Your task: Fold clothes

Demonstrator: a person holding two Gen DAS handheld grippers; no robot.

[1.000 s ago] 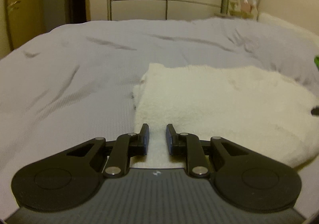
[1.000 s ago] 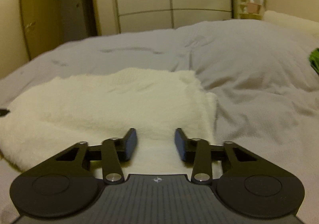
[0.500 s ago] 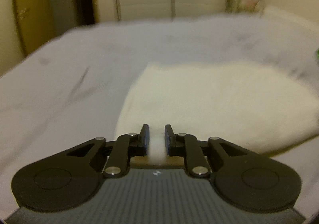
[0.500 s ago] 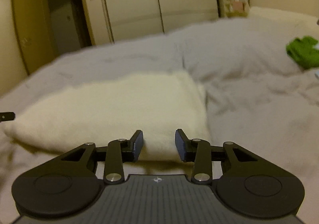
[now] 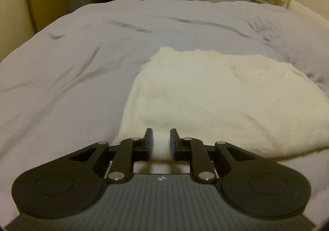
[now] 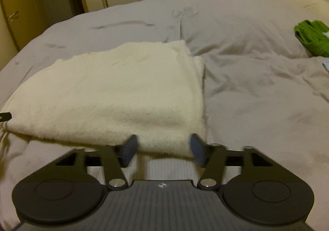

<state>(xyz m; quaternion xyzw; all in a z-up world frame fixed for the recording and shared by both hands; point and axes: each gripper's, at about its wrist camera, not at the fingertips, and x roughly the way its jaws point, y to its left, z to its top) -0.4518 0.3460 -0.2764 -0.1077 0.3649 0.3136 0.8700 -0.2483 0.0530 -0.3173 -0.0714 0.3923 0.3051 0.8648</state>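
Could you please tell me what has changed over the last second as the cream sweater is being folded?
The right hand-held gripper has opened wide, letting go of the cream sweater, whose near edge now lies between its spread, motion-blurred fingers. The left hand-held gripper keeps its narrow pinch on the sweater's near corner. Both views have drawn back slightly. The sweater stays folded on the grey bedcover, and the green garment lies untouched.

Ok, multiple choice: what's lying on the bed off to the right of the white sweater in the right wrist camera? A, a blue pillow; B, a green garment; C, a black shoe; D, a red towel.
B: a crumpled green garment lies on the grey duvet, apart from the white sweater.
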